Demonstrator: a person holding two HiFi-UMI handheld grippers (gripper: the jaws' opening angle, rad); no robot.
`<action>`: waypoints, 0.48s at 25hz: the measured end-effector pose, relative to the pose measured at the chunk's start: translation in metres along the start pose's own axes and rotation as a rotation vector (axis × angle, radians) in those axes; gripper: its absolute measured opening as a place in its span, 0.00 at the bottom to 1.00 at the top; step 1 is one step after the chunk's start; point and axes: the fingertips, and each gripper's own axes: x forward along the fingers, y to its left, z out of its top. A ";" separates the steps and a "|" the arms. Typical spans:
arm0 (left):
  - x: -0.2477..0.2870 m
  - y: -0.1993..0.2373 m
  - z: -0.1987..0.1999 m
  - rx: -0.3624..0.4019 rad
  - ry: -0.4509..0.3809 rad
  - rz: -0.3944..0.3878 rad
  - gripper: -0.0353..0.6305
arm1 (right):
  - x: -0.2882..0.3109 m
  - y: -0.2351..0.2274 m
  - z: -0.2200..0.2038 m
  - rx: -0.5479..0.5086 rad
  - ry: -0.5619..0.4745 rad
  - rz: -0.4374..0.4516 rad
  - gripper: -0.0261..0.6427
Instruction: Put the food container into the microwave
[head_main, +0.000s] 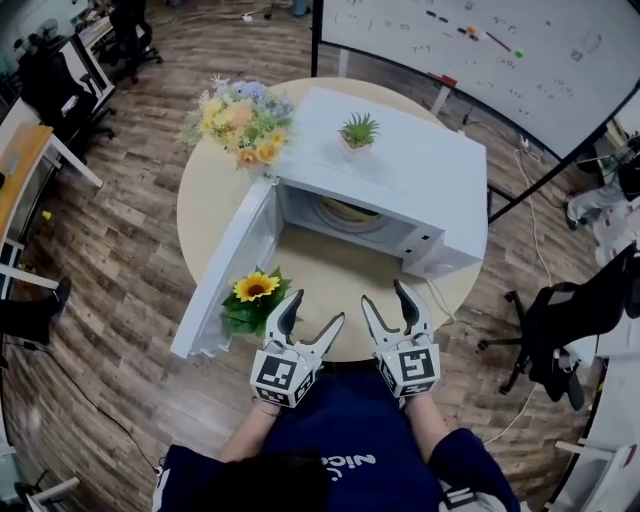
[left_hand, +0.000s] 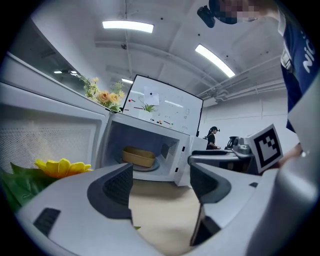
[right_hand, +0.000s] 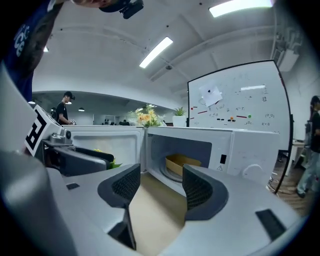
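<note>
The container (head_main: 349, 209) already sits inside the microwave (head_main: 410, 165), on its turntable, at the far side of the table (head_main: 330, 270). The left gripper (head_main: 318, 308) and right gripper (head_main: 384, 294) hang at the near edge, jaws wide and empty. The door (head_main: 228, 262) stands open to the left; closing it may be all that is left.

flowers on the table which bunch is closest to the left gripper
The yellow sunflower with green leaves, next to the left gripper by the open microwave door. The pastel bouquet stands at the table's far edge.
</note>
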 end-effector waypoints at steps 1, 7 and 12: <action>0.000 0.000 0.000 0.003 -0.002 0.002 0.59 | -0.005 0.001 -0.003 0.013 -0.002 -0.006 0.44; 0.000 0.000 0.000 0.017 0.001 0.008 0.59 | -0.019 0.000 -0.023 0.058 0.021 -0.039 0.44; -0.001 -0.002 0.005 0.048 -0.016 0.017 0.42 | -0.021 -0.007 -0.014 0.034 0.001 -0.046 0.34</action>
